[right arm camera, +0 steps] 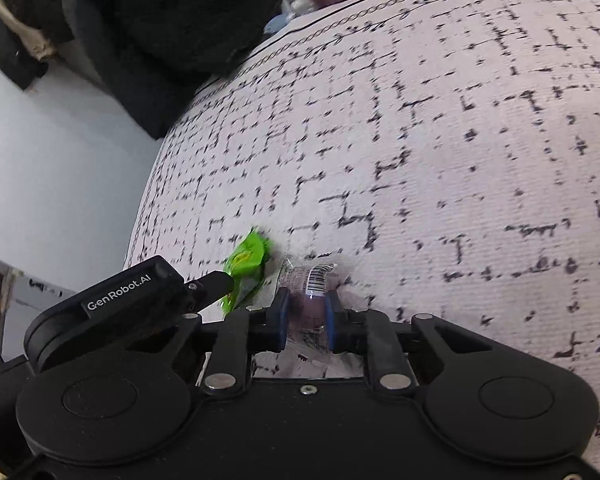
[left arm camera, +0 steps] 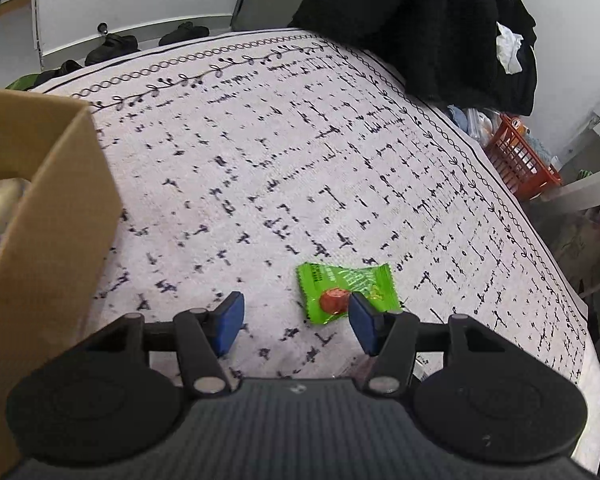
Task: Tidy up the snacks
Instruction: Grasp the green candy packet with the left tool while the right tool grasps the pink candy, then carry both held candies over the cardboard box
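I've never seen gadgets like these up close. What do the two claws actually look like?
Both are matte black plastic. Each left claw and right claw has two blue pads on jointed black links with silver rivets, and round black discs either side. White "GenRobot.AI" lettering marks the left claw's side.

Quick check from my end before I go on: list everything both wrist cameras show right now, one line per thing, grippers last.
green snack packet: one, bright green with a red-orange spot, flat on the cloth beside the left gripper's fingertip
clear snack packet: one, see-through with a barcode label, between the right gripper's pads
cardboard box: one, brown, left edge of the cloth, something pale inside
tablecloth: one, white with black dashes and a vine border
dark garment: one, black, heaped at the far edge
orange basket: one, off the cloth on the right
shoes: dark, on the floor beyond
left gripper: black with blue pads, open, nothing between them
right gripper: black with blue pads, shut on the clear packet
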Demonstrator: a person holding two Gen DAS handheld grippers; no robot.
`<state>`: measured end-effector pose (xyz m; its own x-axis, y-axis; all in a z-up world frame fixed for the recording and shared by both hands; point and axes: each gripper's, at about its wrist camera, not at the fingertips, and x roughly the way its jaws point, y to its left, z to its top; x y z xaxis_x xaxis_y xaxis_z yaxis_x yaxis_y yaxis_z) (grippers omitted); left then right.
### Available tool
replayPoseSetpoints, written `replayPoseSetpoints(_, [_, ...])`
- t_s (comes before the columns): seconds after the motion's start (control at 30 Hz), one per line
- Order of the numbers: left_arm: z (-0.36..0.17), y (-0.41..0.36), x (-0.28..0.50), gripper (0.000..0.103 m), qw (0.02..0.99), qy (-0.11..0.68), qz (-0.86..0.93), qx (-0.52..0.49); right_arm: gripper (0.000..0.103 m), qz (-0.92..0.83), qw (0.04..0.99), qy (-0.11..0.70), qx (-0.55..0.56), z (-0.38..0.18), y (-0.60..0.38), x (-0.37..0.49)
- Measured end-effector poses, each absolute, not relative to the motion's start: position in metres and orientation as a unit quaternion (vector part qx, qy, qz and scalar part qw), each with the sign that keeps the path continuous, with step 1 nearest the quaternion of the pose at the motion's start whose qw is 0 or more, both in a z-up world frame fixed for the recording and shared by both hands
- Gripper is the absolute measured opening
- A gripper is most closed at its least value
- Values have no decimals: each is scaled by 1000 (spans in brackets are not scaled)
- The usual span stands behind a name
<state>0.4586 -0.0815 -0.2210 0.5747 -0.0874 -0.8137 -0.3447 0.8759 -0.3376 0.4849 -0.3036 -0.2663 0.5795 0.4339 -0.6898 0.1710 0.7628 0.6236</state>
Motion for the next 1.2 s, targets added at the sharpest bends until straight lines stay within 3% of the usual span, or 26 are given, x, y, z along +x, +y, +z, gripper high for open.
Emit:
replayPoseSetpoints(0.13, [-224,-92,470,62,855,462,72,-227,18,55,827,439,346,-265,-318,484])
replayPoseSetpoints(0.3, [-227,-104,482,74,853,469,70,-218,18,46,823,435,361,-268,-328,487])
replayPoseSetpoints(0.77, [-237,-134,501,75,862,475,73,-161,22,40,821,437,365,-269,-339,488])
replayPoseSetpoints(1.03, [-237,-134,493,55,869,467,84,-138,26,47,823,439,358,-269,-333,494])
replayPoseSetpoints(1.07, [-236,-133,492,39,869,466,86,-139,26,49,823,440,356,-269,-331,496])
replayPoseSetpoints(1.1, [-235,-131,491,30,869,465,86,-143,27,49,824,440,355,-269,-330,497])
replayPoseSetpoints(1.2, [-232,-122,488,28,867,465,74,-164,26,48,826,440,348,-269,-326,499])
